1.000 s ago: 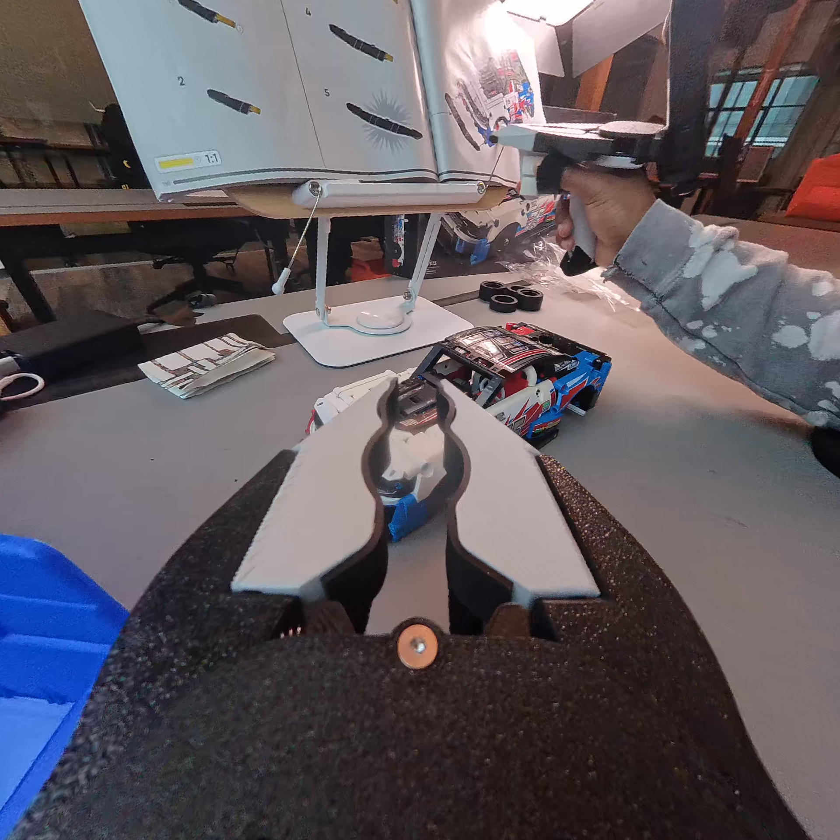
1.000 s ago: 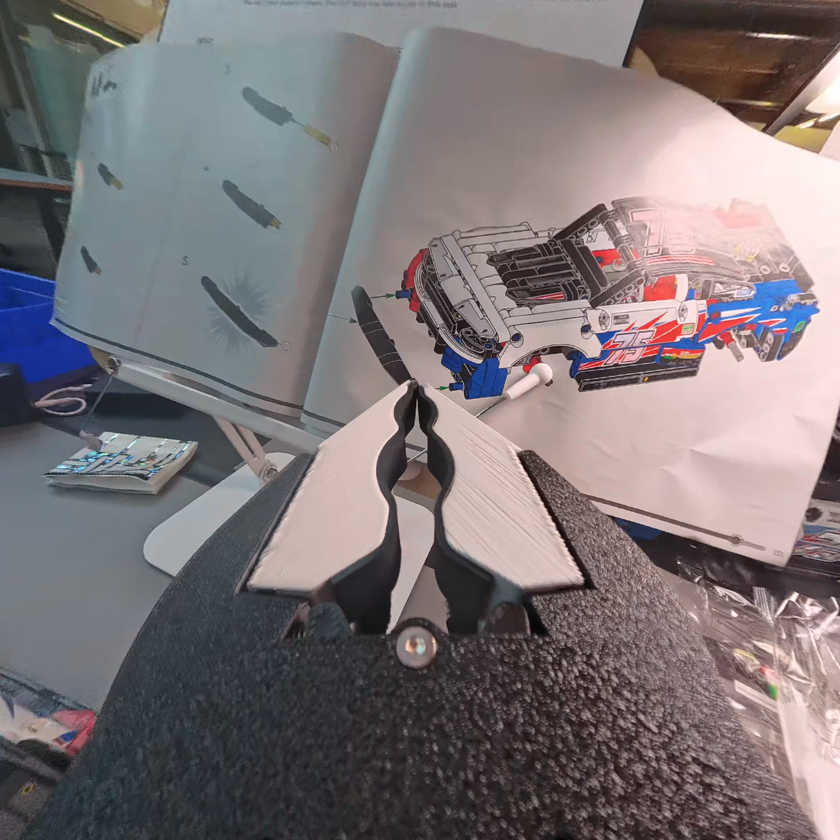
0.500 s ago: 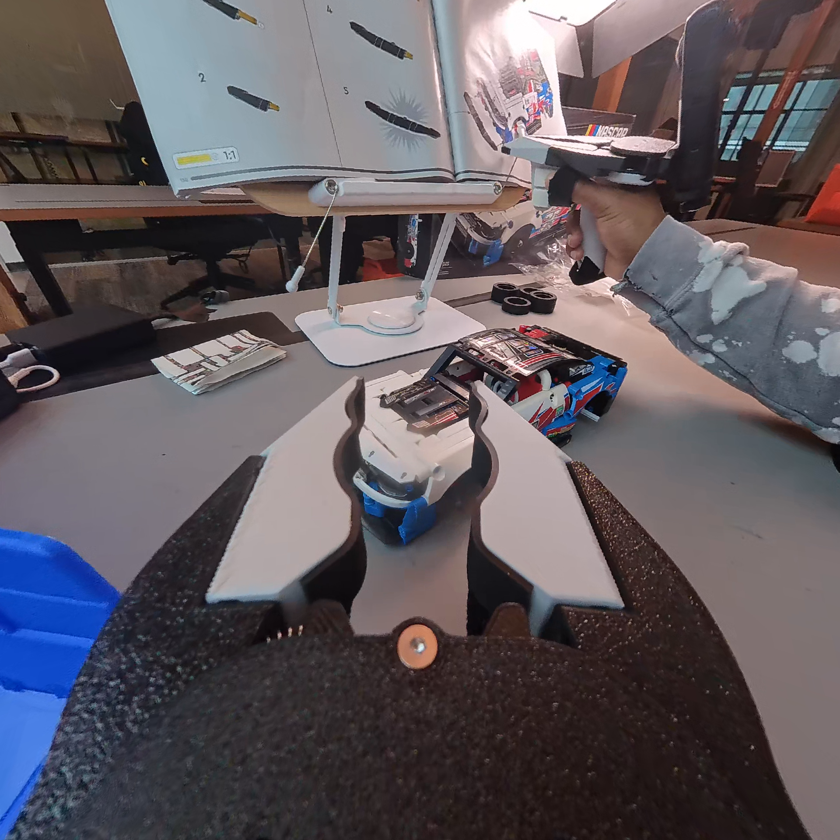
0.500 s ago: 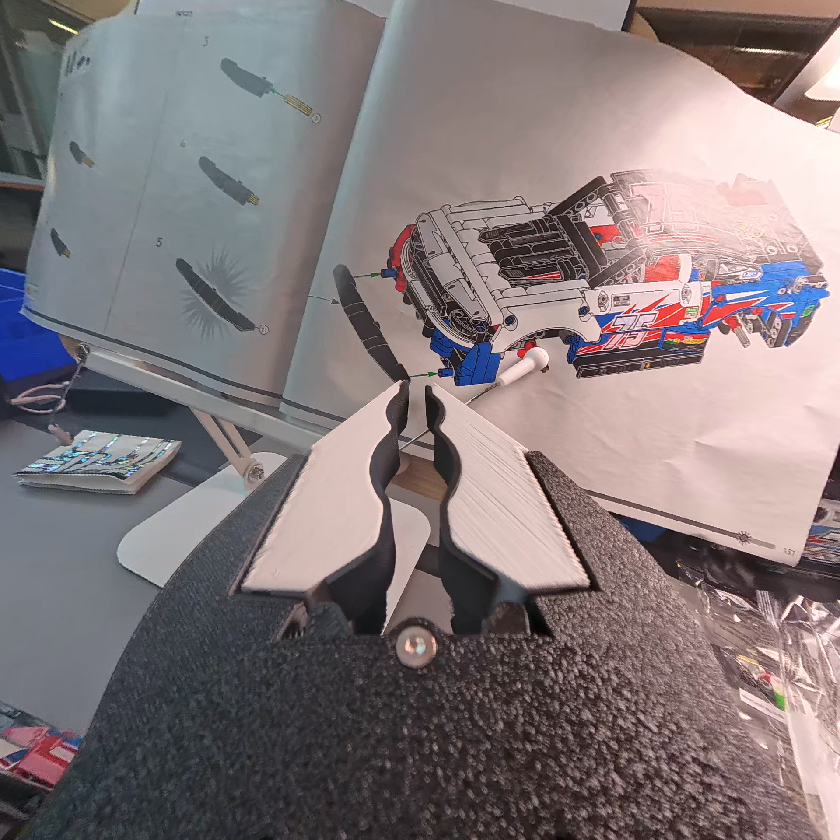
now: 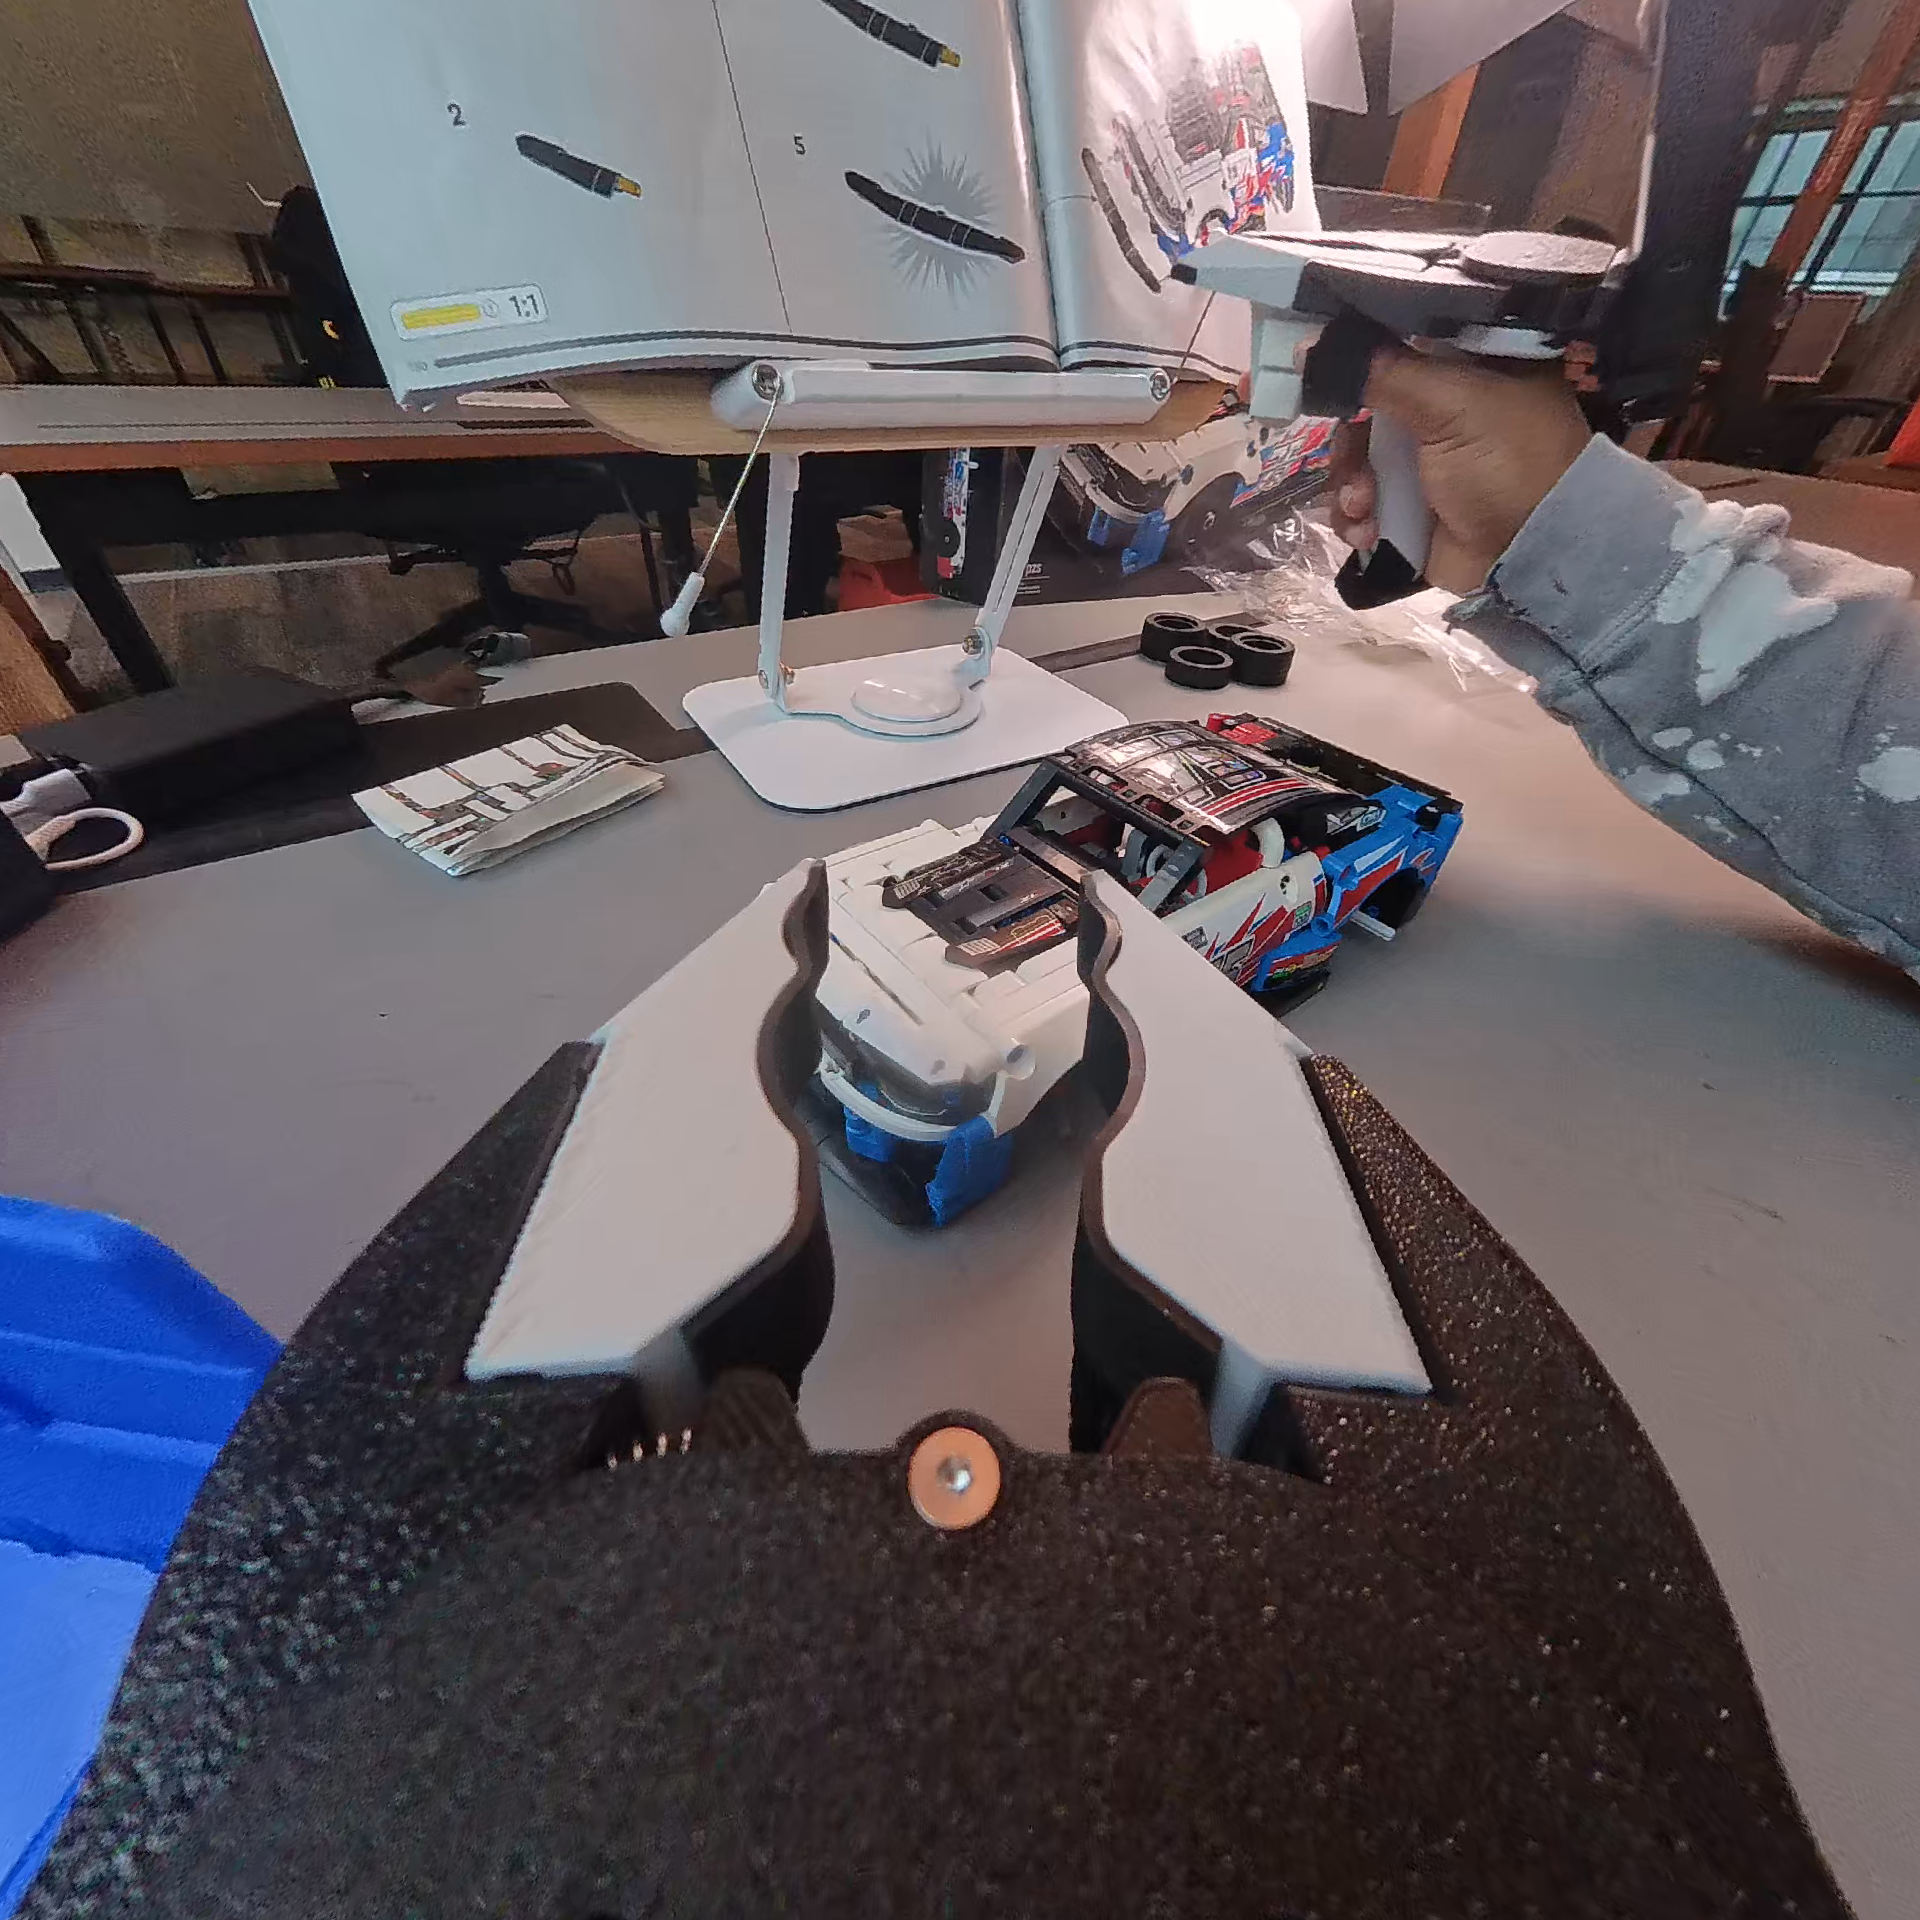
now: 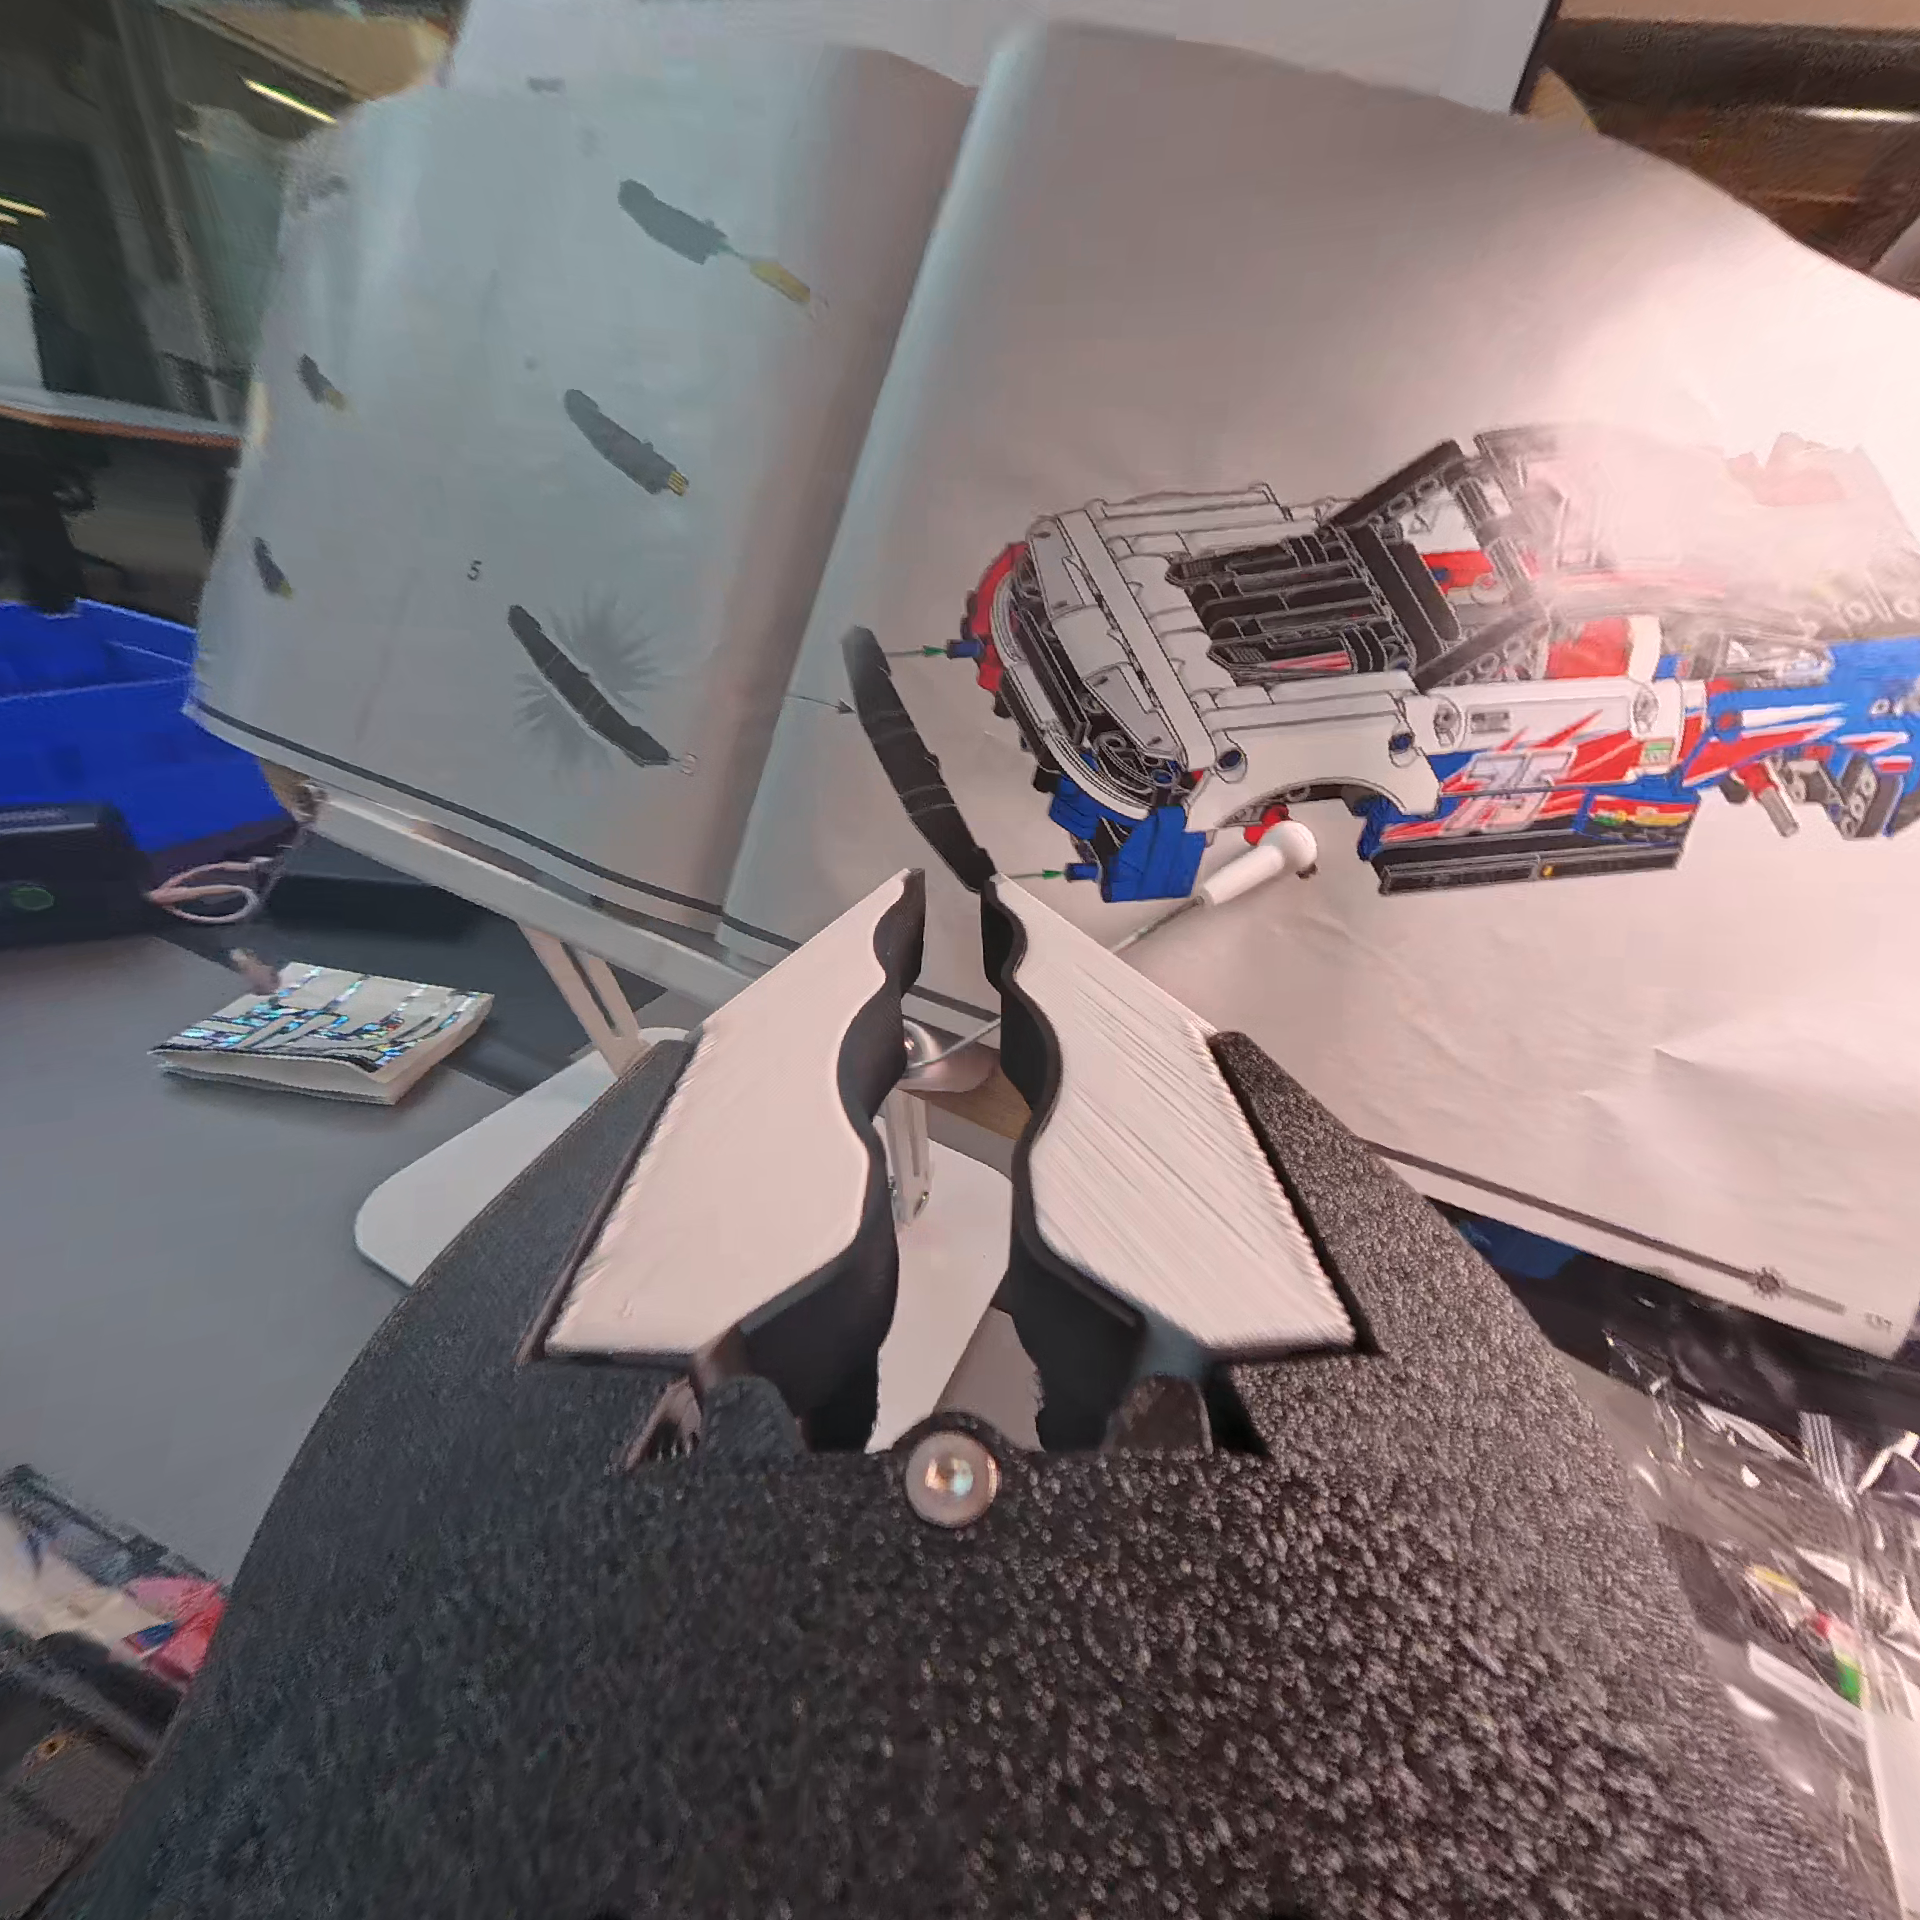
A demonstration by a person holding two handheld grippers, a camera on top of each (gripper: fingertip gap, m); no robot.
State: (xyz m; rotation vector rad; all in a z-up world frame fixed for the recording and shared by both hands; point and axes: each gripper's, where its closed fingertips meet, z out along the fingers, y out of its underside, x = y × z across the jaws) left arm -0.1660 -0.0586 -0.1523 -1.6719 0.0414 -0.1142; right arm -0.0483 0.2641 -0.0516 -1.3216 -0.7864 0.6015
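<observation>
Toy car (image 5: 1132, 935), a brick-built racer in white, red and blue with a black roof, is sitting on the grey table (image 5: 312, 1039), its white nose lying between the spread fingers of the left gripper (image 5: 951, 914). Beyond it, the right gripper (image 6: 953, 883), slightly parted and empty, is pointing at the instruction booklet (image 6: 1247, 416) propped on a white stand (image 5: 894, 727).

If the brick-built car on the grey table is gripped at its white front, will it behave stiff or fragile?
The car is probably stiff yet fragile: it shows many small clipped parts, so squeezing may pop some off. It has no wheels fitted; the black tyres lie apart, so it will likely slide, not roll. The open left tongs flank its front.
</observation>
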